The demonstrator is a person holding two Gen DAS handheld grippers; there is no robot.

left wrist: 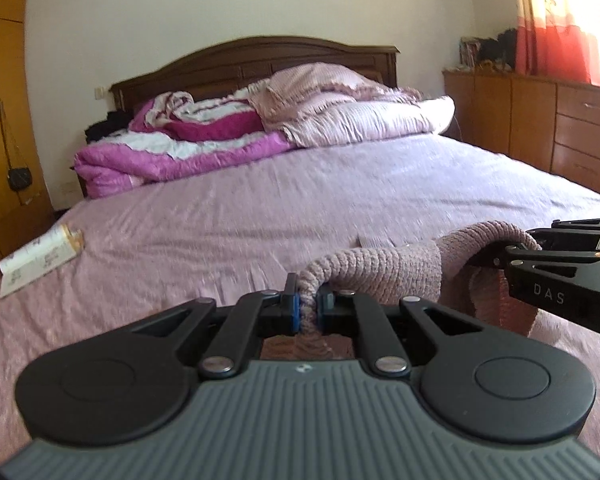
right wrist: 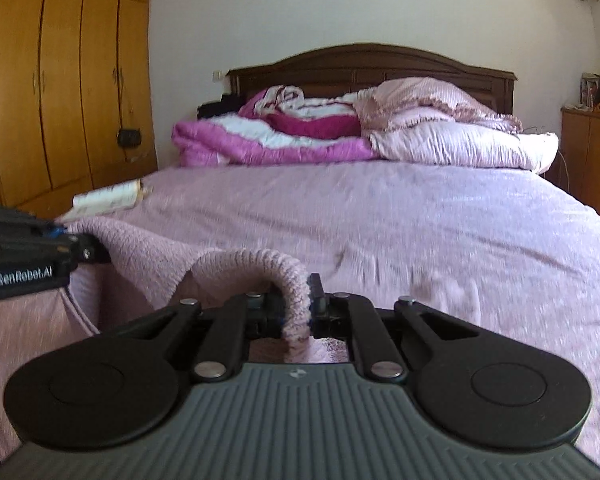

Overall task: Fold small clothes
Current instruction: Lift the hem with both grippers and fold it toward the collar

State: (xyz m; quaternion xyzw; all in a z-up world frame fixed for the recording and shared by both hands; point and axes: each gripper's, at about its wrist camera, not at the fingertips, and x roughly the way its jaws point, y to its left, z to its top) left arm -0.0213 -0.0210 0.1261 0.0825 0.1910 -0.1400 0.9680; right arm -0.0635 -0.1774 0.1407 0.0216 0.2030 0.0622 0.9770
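You have the small pink knit garment (left wrist: 384, 268) pinched at two points along its ribbed edge and lifted clear above the near end of the bed (left wrist: 300, 184). The left tongs (left wrist: 308, 306) are closed tight on one bunch of that edge, the blue pads squeezing the knit between them. The right tongs (right wrist: 310, 300) are likewise closed on the ribbed band, which arches up and over into them. Between the two grips the cloth sags in a loop, so the step in hand looks like spreading it or carrying one edge over for a fold.

To do it well, draw your two hands apart until the edge between them runs straight, keep both at one height, and lower the hanging part onto the bedspread first so it lies flat before you let go. The knit is thick and stretchy; I judge that it will spring back and bunch if you release it with slack in it. Both views are smeared by motion, so slow down before laying it.

The bed gives you a broad, soft, pale purple surface with plenty of open spread ahead. Piled quilts (left wrist: 228, 136) lie against the dark headboard (right wrist: 372, 64), well apart from your work. A wardrobe (right wrist: 60, 80) stands on the left, a low chest of drawers (left wrist: 540, 120) on the right under a curtain (left wrist: 560, 20). An open book (left wrist: 40, 260) lies near the left edge of the bed.
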